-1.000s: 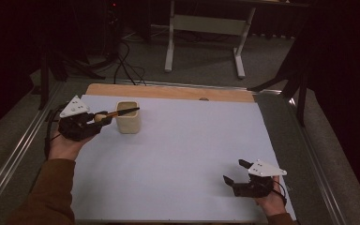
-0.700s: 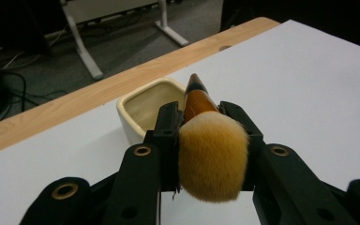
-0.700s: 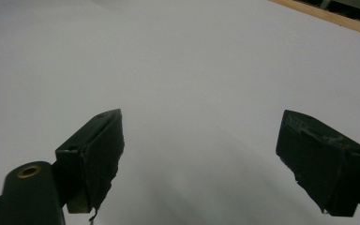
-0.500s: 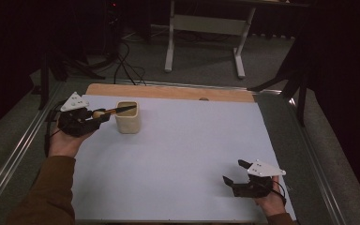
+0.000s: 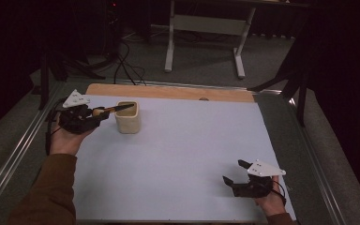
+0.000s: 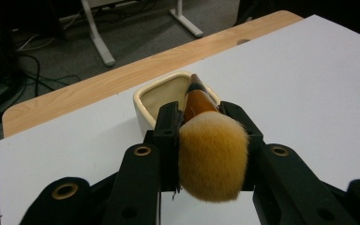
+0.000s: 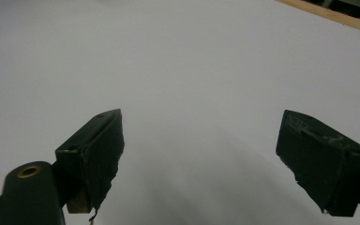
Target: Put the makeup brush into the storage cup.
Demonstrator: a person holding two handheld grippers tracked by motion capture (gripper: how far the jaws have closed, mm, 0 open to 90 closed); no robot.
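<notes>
- Left gripper [image 5: 95, 117] clamps a brush [image 6: 211, 150], its handle over the cup [image 5: 128, 117] just ahead
- Right gripper [image 5: 234, 172] gapes over the white sheet [image 5: 183, 140]
- Grey floor [image 5: 201, 61] and a desk frame [image 5: 204, 28] beyond

The left gripper [image 6: 212, 140] has its two black jaws closed on a brush [image 6: 211, 152], whose fluffy yellow-tan bristle head bulges toward the camera between them. The brush's brown handle with its dark tip points away, reaching over the rim of a cream, squarish cup [image 6: 147, 105]. The cup stands on the white tabletop [image 6: 309, 79], near its bare wooden edge strip [image 6: 98, 86].
</notes>
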